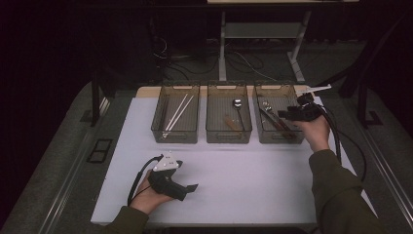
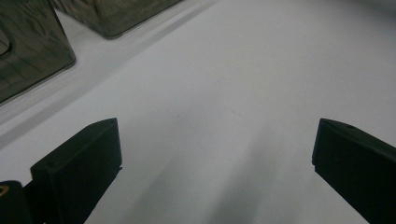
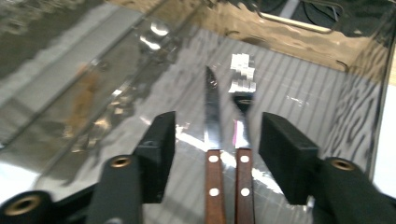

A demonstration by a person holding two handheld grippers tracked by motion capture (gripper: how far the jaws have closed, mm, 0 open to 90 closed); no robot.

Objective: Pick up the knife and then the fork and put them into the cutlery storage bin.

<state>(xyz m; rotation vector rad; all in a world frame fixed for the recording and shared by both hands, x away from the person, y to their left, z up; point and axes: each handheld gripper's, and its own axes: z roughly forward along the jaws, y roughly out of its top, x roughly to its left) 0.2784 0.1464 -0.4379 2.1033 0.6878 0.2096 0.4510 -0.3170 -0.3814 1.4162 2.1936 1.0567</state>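
While the right gripper [image 3: 215, 154] hangs over the right-hand bin [image 1: 279, 137] with jaws apart, a knife [image 3: 213, 158] and fork [image 3: 243, 163] lie side by side on the bin floor between them; both look stiff, light and slick at the steel, so the riveted wooden handles seem the surer hold; the left gripper [image 2: 215, 172] hovers wide open over the white table [image 2: 261, 70].

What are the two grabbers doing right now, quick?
Left gripper: open, holding nothing, low over the white table.
Right gripper: open, jaws either side of the knife and fork in the right bin.
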